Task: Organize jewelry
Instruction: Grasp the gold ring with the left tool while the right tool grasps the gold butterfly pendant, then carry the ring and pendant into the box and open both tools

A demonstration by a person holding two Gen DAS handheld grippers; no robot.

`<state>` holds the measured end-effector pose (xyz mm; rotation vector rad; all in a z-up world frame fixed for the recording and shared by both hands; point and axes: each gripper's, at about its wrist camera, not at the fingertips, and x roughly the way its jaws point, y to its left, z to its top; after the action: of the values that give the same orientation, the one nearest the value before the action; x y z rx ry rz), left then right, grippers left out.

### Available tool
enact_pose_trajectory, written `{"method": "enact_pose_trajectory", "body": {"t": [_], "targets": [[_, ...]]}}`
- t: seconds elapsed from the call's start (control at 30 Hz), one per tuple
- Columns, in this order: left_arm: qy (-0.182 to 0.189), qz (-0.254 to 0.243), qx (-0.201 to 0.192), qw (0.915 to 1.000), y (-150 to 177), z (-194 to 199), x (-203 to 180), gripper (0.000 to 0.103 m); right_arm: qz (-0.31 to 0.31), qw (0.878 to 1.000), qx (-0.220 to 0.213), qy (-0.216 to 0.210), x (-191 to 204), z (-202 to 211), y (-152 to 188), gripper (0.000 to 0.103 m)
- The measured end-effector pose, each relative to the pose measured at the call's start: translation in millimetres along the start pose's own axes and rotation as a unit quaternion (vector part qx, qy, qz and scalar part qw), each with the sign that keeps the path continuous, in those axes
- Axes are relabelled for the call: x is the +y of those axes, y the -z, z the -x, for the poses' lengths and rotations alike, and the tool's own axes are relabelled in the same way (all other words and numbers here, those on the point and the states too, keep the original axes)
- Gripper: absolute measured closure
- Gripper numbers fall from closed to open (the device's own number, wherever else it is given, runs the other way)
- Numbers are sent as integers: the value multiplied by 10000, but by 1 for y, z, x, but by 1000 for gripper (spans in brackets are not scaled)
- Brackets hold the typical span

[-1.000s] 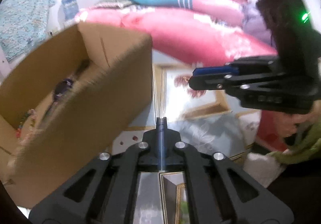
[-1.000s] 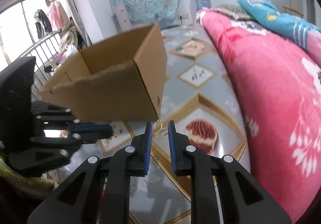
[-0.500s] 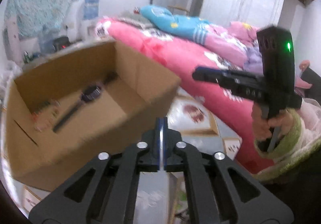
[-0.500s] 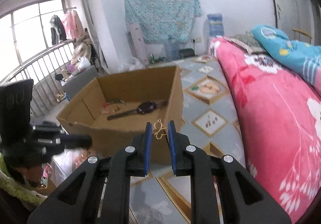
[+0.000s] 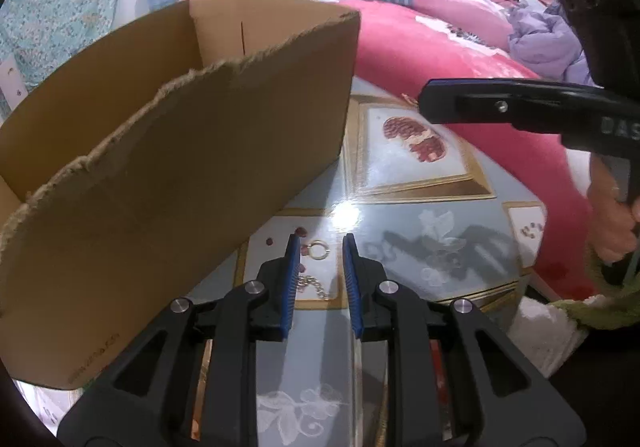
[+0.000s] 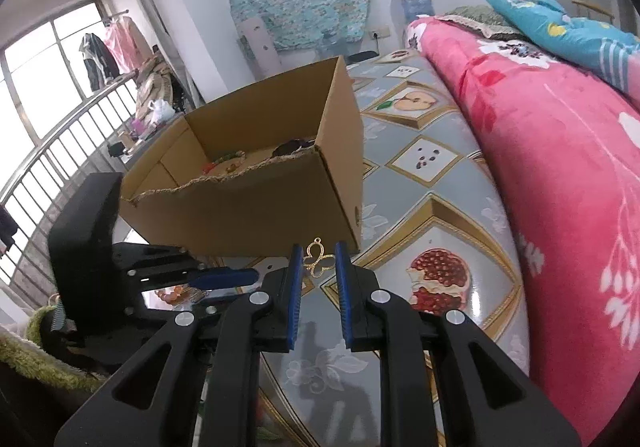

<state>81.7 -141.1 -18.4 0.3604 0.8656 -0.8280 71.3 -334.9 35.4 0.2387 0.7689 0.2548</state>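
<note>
L gripper [image 5: 319,247] jaws opening, empty; R gripper [image 6: 319,261] pinching gold pendant [image 6: 318,260]

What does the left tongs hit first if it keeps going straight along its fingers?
Probably the small gold ring and chain on the tablecloth, just past the opening left tongs; the cardboard box sits left of that line.

One cardboard box [image 6: 256,191] sits left of centre in the right wrist view. Two grippers show: the right gripper [image 6: 319,263] at lower centre and the left gripper [image 6: 224,279] at lower left. One gold butterfly pendant [image 6: 319,261] appears at centre. In the left wrist view, one gold ring [image 5: 319,249] and one silver chain [image 5: 314,284] lie at lower centre. Inside the box, the pieces of jewelry are too hidden to count. One pink blanket [image 6: 560,167] fills the right side; one blue pillow [image 6: 560,31] lies upper right.
</note>
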Motion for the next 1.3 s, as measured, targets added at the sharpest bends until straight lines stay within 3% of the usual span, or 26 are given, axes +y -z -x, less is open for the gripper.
{"method": "enact_pose_trajectory", "body": {"t": [0.13,0.27,0.4,0.73,0.93,1.07,1.2,1.3], "targets": [[83,-2,187,9998,1,-13,3,83,-33,9999,34,-100,-4,-6,0,87],[52,-187,162,9997,-2,-16,0,83,-91,9998,66,-133,-10,-10,0,87],[-28,-355,156,9992,-6,-19,-2,92,-173,9997,84,-155,-16,-13,0,86],[-89,-319,78,9994,-7,-16,-5,92,-212,9997,30,-116,-21,-8,-2,87],[44,-166,-307,9994,-7,20,-2,92,-26,9998,-191,-75,-11,6,-12,87],[107,4,-907,9958,-18,72,6,92,315,9977,-558,-215,7,19,-34,87],[-201,273,-1317,9907,-30,109,32,92,655,9940,-693,-533,32,11,-61,87],[-715,479,-1220,9888,-36,112,56,92,867,9927,-415,-725,52,-13,-77,87]]}}
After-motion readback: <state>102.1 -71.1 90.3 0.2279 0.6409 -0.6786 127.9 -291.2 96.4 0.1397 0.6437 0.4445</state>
